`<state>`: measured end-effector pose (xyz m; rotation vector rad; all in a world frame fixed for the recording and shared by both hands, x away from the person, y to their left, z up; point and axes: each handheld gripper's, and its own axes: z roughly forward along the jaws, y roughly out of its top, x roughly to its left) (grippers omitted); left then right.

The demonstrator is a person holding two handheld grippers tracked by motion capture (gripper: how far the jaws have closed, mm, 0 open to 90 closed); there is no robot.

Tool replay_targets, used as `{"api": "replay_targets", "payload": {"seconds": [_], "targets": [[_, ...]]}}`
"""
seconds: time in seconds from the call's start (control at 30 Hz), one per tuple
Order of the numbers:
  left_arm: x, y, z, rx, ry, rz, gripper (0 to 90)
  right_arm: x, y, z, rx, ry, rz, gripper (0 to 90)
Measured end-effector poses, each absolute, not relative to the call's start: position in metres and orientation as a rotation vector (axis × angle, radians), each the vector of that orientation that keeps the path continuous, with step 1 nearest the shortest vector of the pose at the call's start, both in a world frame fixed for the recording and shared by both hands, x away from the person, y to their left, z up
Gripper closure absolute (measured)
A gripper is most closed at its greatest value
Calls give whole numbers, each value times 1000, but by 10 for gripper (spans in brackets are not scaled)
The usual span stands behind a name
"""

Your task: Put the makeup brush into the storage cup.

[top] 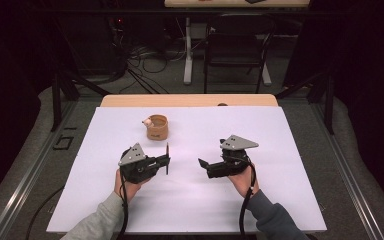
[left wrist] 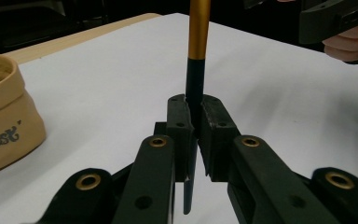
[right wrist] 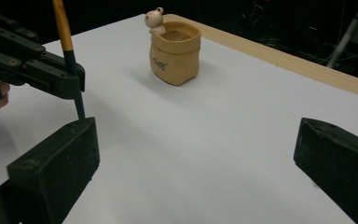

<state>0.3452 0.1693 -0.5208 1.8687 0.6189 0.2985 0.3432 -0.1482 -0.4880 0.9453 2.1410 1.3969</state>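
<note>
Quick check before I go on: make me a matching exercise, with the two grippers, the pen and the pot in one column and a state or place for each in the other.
Things:
1. left gripper
2. right gripper
3. pen
4. pot

States or places:
A. stands on the white sheet beyond the grippers, a small bear figure at its rim
B. jaws wide apart, nothing between them
C. upright, black with a gold upper part
D. jaws closed on a thin shaft

Pairs: 1-D, 2-B, 3-C, 4-A
</note>
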Motion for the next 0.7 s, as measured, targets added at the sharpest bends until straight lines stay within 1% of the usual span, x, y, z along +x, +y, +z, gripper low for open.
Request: {"api": "replay_targets", "payload": {"seconds": [0.5, 0.7], "targets": [[350, 182, -520, 1850, 660, 350, 833, 337, -166, -494, 914, 2091, 1423, 0], [351, 184, -519, 1853, 660, 374, 833, 336, -176, -498, 955, 2080, 1411, 0]]}}
